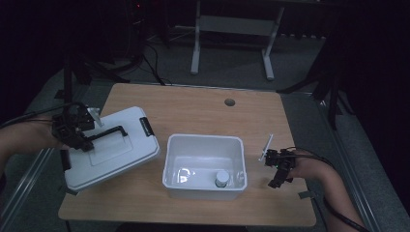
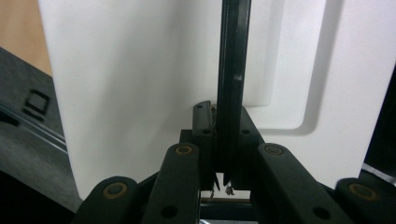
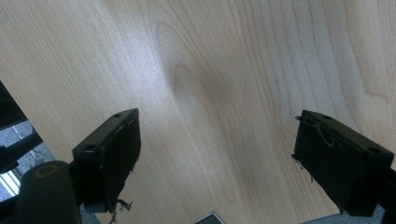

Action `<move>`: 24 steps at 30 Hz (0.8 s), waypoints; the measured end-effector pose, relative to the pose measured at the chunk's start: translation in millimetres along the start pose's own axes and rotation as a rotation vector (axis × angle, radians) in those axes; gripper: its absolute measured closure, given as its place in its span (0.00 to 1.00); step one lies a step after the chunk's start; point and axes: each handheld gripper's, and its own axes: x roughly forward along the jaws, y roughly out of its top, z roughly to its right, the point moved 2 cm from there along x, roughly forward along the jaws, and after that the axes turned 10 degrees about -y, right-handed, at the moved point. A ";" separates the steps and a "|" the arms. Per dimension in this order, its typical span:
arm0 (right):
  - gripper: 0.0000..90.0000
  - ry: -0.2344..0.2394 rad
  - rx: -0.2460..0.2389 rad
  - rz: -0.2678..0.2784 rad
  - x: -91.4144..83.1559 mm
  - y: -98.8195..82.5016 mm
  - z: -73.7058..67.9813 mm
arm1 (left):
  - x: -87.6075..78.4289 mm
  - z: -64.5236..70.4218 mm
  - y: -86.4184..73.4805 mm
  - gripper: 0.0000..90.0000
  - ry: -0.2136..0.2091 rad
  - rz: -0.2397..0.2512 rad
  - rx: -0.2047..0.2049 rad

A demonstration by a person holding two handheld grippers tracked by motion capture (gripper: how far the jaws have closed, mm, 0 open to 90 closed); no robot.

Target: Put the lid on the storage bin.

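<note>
A white lid [image 1: 113, 147] with a black handle [image 1: 109, 132] and black latches lies tilted at the table's left. My left gripper [image 1: 80, 137] is shut on that handle [image 2: 231, 74]; in the left gripper view the black bar runs up between the jaws over the white lid [image 2: 140, 70]. An open white bin [image 1: 204, 166] stands mid-table with a small white-capped jar [image 1: 222, 178] inside near its front right corner. My right gripper [image 1: 279, 175] hovers right of the bin, open, with nothing between its fingers [image 3: 112, 149], facing bare wood [image 3: 224, 93].
The wooden table [image 1: 193, 108] has a round cable hole [image 1: 229, 102] at the back. A small grey piece [image 1: 304, 194] lies near the front right edge. Desk legs and cables stand on the floor beyond. A person's forearms enter from both lower corners.
</note>
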 end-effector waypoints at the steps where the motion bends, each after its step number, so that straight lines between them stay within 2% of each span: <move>1: 0.16 0.000 0.002 0.000 -0.1 0.2 0.0 | -2.9 1.8 3.3 0.93 0.005 0.004 0.012; 2: 0.16 0.002 0.003 -0.001 -0.2 0.4 -0.2 | -5.0 3.7 6.6 0.93 0.005 0.010 0.014; 10: 0.16 0.000 -0.004 -0.009 0.1 0.0 -0.6 | -17.5 20.0 36.1 0.93 -0.002 0.022 0.102; 16: 0.16 0.002 -0.005 -0.012 0.6 0.7 -1.3 | -18.4 28.3 59.9 0.93 -0.005 0.016 0.154; 17: 0.16 0.002 -0.007 -0.012 0.9 0.9 -1.6 | -18.3 29.6 63.6 0.93 -0.008 0.008 0.173; 18: 0.16 0.002 -0.007 -0.012 0.9 0.9 -1.6 | -18.3 29.6 63.6 0.93 -0.008 0.008 0.173; 19: 0.16 0.003 -0.008 -0.013 1.4 1.0 -1.8 | -18.2 32.5 71.1 0.93 -0.012 0.014 0.191; 24: 0.16 0.004 -0.009 -0.015 2.5 1.4 -1.4 | -21.1 41.0 88.2 0.93 -0.012 0.016 0.243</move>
